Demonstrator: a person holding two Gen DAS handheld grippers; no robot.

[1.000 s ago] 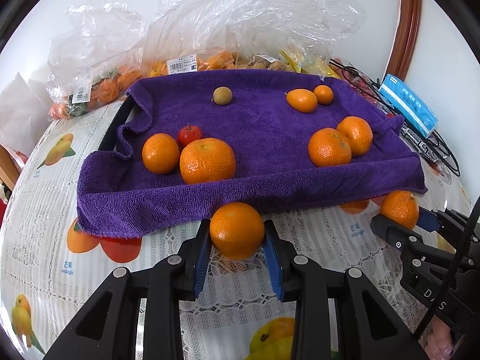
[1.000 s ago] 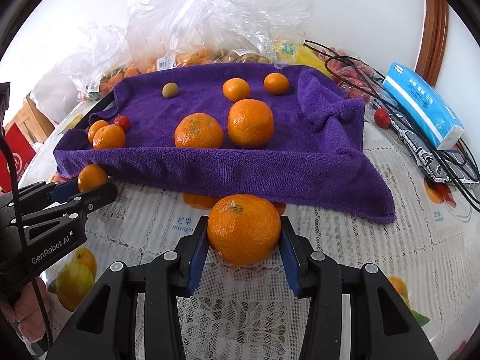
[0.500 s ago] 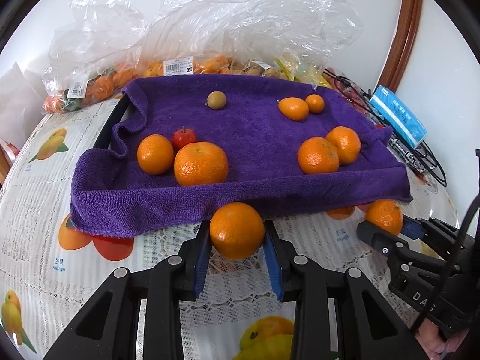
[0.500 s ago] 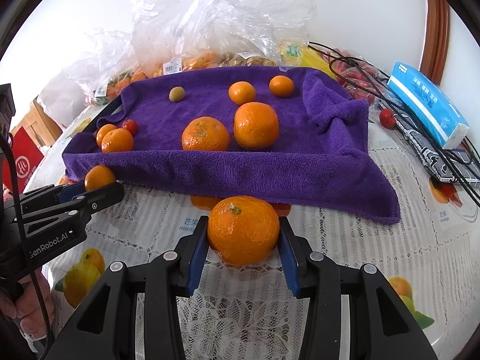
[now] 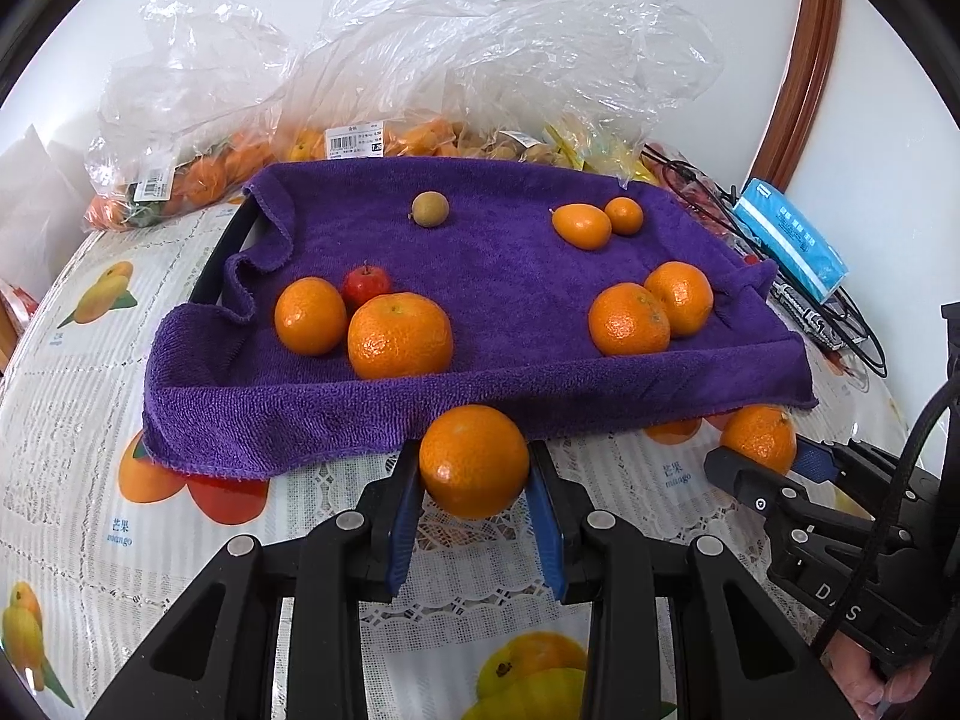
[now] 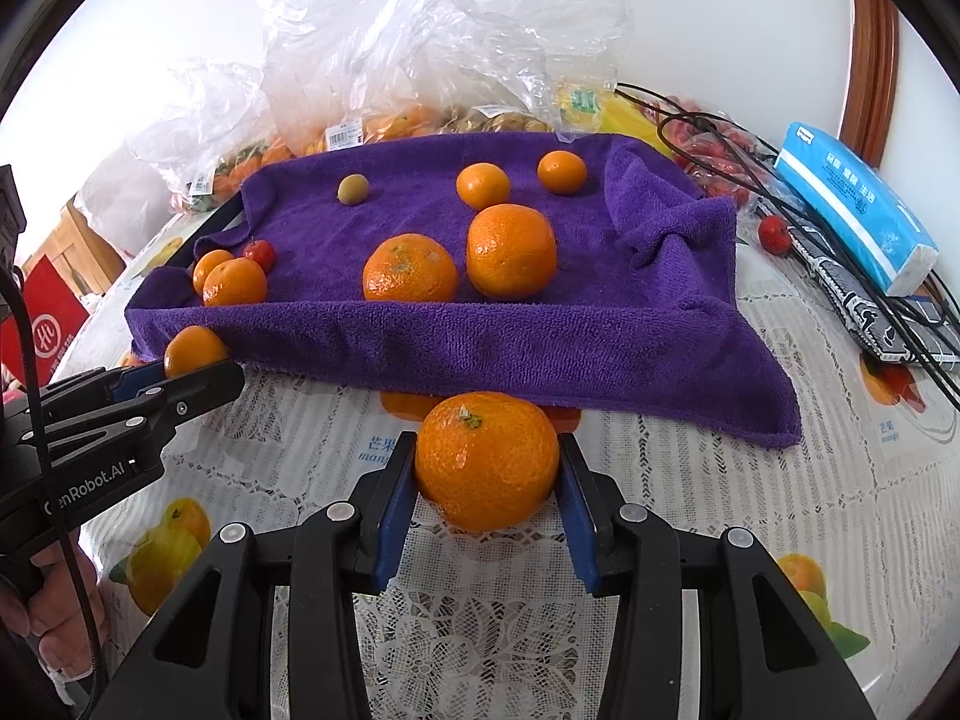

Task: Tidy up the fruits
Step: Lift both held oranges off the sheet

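My left gripper point(image 5: 474, 477) is shut on a smooth orange point(image 5: 473, 468), held above the tablecloth just in front of the purple towel point(image 5: 480, 252). My right gripper point(image 6: 487, 474) is shut on a larger mandarin point(image 6: 486, 461), also just in front of the towel point(image 6: 480, 324). On the towel lie two oranges at the left point(image 5: 399, 336) with a small red fruit point(image 5: 366, 285), two mandarins at the right point(image 5: 629, 319), two kumquats point(image 5: 582, 227) and a brownish-green fruit point(image 5: 430, 209). Each gripper shows in the other's view point(image 5: 759, 438) point(image 6: 193, 351).
Clear plastic bags of fruit point(image 5: 360, 144) stand behind the towel. A blue tissue pack point(image 6: 852, 204), black cables point(image 6: 840, 252) and a red fruit point(image 6: 774, 233) lie at the right. The table has a lace cloth with fruit prints point(image 5: 90, 480).
Both grippers, still holding their fruit, have drawn back slightly and risen; the towel sits a little farther and lower in both views.
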